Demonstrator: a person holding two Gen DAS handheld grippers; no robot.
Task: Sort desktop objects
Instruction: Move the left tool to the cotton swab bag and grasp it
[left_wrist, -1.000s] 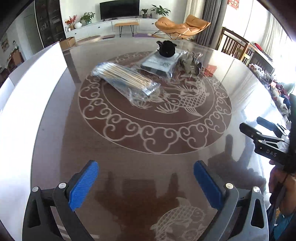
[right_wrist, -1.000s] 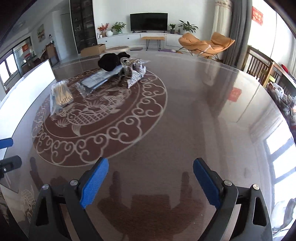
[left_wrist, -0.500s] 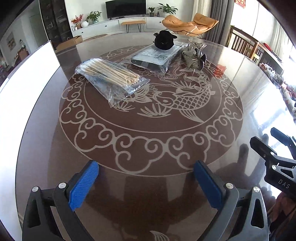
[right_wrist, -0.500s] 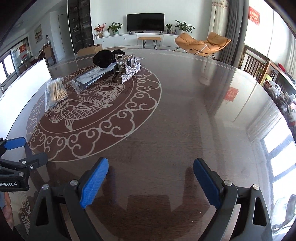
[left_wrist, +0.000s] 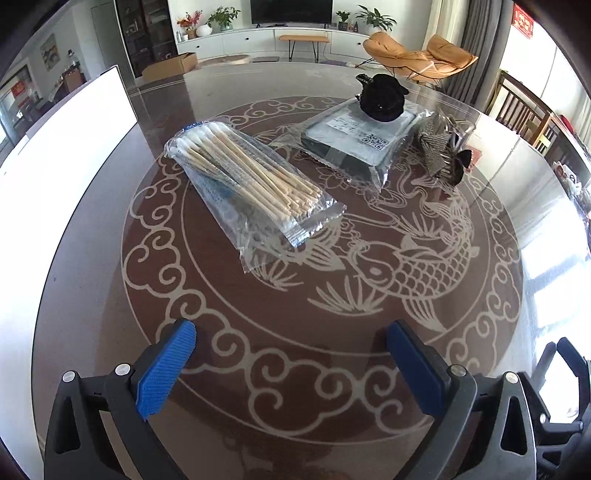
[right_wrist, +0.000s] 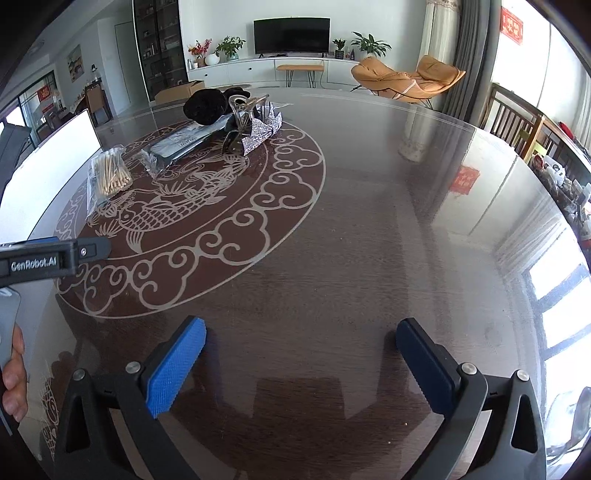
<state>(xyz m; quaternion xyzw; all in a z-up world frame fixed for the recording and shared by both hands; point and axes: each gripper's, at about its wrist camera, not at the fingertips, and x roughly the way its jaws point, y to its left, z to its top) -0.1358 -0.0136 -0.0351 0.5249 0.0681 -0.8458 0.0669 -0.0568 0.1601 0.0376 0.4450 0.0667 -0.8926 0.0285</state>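
A clear bag of cotton swabs (left_wrist: 251, 181) lies on the dark round table (left_wrist: 92, 240), ahead and left of my open, empty left gripper (left_wrist: 291, 354). Behind it lies a flat grey packet in plastic (left_wrist: 358, 140) with a black hair clip (left_wrist: 380, 96) on its far end, and a silver glittery clip (left_wrist: 443, 155) to the right. In the right wrist view the swabs (right_wrist: 109, 173), packet (right_wrist: 184, 144), black clip (right_wrist: 205, 105) and silver clip (right_wrist: 258, 127) lie far left. My right gripper (right_wrist: 299, 350) is open and empty over bare table.
A white board (left_wrist: 62, 136) stands along the table's left edge. The left gripper's side (right_wrist: 55, 254) shows at the left of the right wrist view. Wooden chairs (left_wrist: 524, 110) stand at the right, a living room behind.
My left gripper has moved forward toward the swab bag, which now looks larger and closer. My right gripper has moved forward a little. Both stay open.
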